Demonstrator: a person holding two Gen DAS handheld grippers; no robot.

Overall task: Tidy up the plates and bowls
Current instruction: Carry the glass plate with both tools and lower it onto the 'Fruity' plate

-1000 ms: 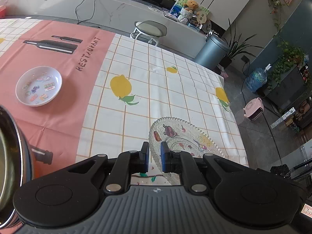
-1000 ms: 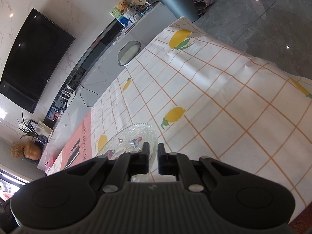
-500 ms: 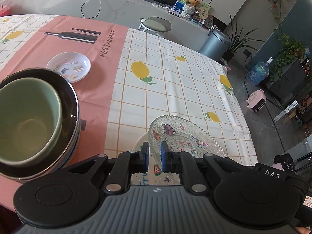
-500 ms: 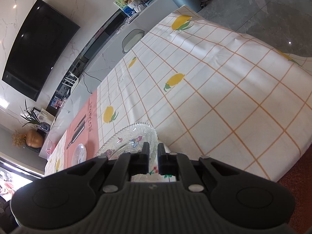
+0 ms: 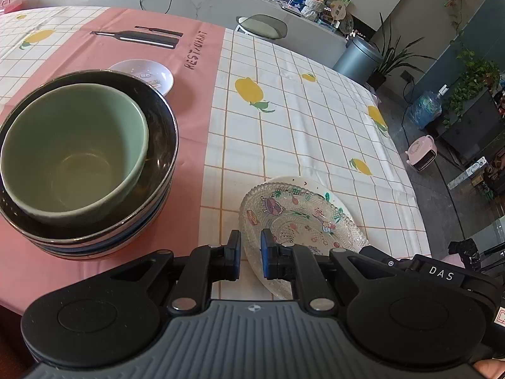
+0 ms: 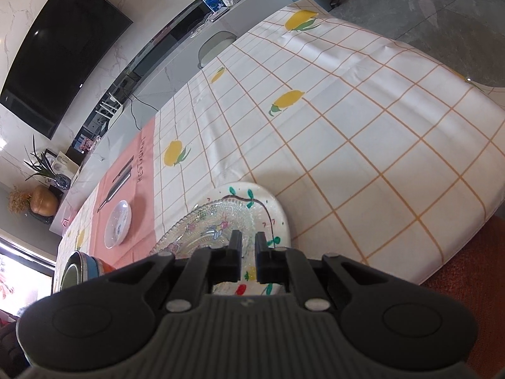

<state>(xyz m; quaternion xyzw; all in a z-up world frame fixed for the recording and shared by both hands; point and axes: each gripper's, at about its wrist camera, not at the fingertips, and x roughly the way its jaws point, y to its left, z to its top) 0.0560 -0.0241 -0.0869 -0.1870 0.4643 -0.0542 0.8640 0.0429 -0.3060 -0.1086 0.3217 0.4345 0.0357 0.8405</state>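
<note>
So the glass plate (image 5: 300,214) is sat tilted in the white painted plate (image 5: 334,199), near the front edge of the table on the checked tablecloth (image 5: 284,120). The bowl stack is just to the left, with the green bowl (image 5: 72,151) nested in the dark bowl (image 5: 161,126). Whether the pair is lifted or resting can't be told

The left gripper (image 5: 251,252) is clamped on the glass plate's rim, which is seen running right between the blue pads. The right gripper (image 6: 248,252) is squeezed nearly closed over the near side of the plates, but an actual pinch on an edge can't be made out

Handling-wise: pressed glass, so it's probably stiff, fairly heavy for its size, slick and easily chipped. The beaded rim is likely the only place worth gripping, and it should be taken deep in the pads, not at the tips. Since glass on glazed ceramic is expected to slide, the stack is best kept level and supported on both sides
</note>
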